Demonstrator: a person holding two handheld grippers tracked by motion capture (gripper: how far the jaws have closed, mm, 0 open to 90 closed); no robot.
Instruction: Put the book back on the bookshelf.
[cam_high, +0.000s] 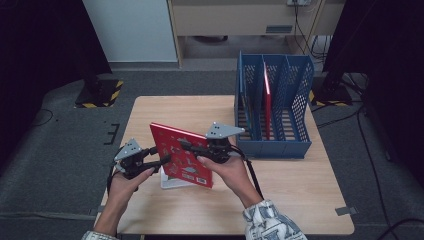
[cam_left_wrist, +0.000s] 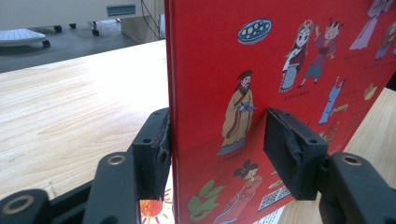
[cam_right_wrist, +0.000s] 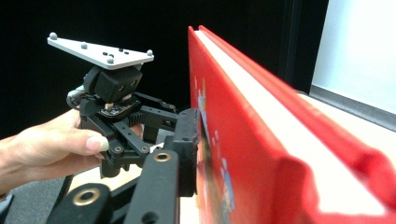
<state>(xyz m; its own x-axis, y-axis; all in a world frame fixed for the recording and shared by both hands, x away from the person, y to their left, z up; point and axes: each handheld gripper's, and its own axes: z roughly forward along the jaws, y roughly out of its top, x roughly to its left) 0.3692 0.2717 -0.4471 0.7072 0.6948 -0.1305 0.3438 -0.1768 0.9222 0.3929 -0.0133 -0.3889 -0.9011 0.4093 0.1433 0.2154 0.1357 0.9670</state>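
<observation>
A red picture book (cam_high: 186, 162) stands tilted on edge above the middle of the wooden table (cam_high: 285, 190). My right gripper (cam_high: 189, 146) is shut on its upper right part; in the right gripper view one jaw presses the cover (cam_right_wrist: 261, 154) and the book hides the other. My left gripper (cam_high: 162, 161) is at the book's left edge. In the left gripper view its jaws (cam_left_wrist: 215, 149) straddle the cover (cam_left_wrist: 280, 56) with a wide gap: one pad is against the back by the spine, and the other stands off the illustrated front. My left gripper (cam_right_wrist: 140, 121) also appears in the right gripper view.
A white book (cam_high: 169, 182) lies flat on the table under the red one. At the back right stands a blue mesh file rack (cam_high: 272, 146), with a thin red book (cam_high: 267, 100) upright in a middle slot. Grey floor surrounds the table.
</observation>
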